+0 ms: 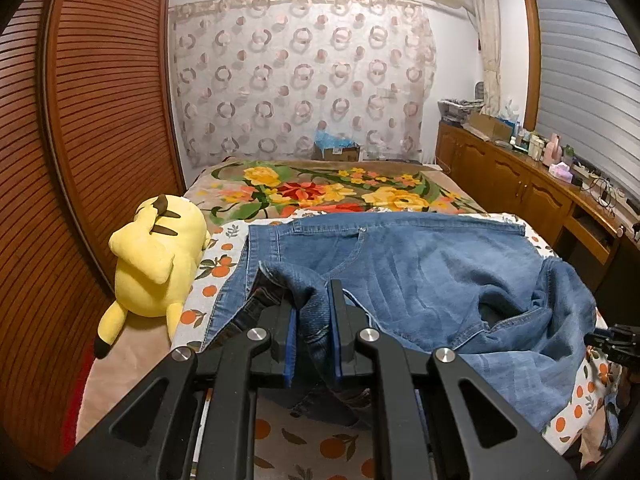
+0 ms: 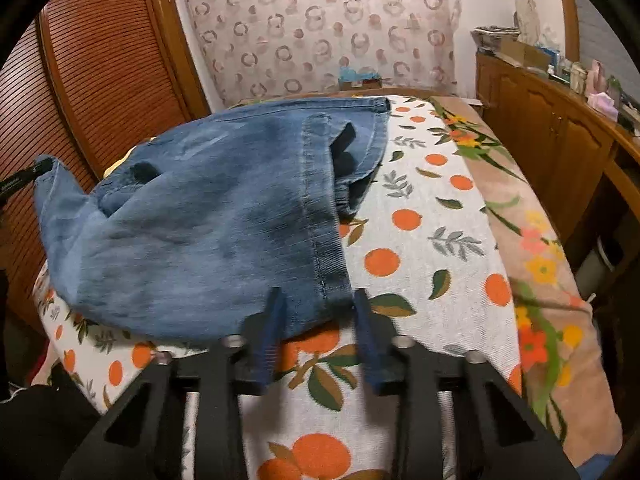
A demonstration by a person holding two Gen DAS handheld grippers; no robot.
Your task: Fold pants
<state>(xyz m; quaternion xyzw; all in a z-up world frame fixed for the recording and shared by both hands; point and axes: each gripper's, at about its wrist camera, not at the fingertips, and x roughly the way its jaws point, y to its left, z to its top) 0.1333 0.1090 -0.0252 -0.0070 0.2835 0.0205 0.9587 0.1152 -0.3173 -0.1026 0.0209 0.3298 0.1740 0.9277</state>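
Blue jeans (image 1: 420, 272) lie crumpled across the bed, waistband toward the far end. My left gripper (image 1: 314, 304) is shut on a raised fold of denim at the near left edge, with the cloth pinched between its blue pads. In the right wrist view the jeans (image 2: 200, 220) fill the left half. My right gripper (image 2: 318, 308) sits at their near right corner, its fingers apart and the stitched side seam and hem lying between them. Its pads do not visibly press on the cloth, and the fingers (image 2: 272, 320) are blurred. The left gripper (image 2: 24, 178) shows at the jeans' far left corner.
The bed carries an orange-print sheet (image 2: 420, 220) over a floral blanket (image 1: 320, 188). A yellow plush toy (image 1: 156, 256) lies at the bed's left edge by a louvred wooden door (image 1: 100, 120). A wooden cabinet (image 1: 520, 184) with clutter runs along the right.
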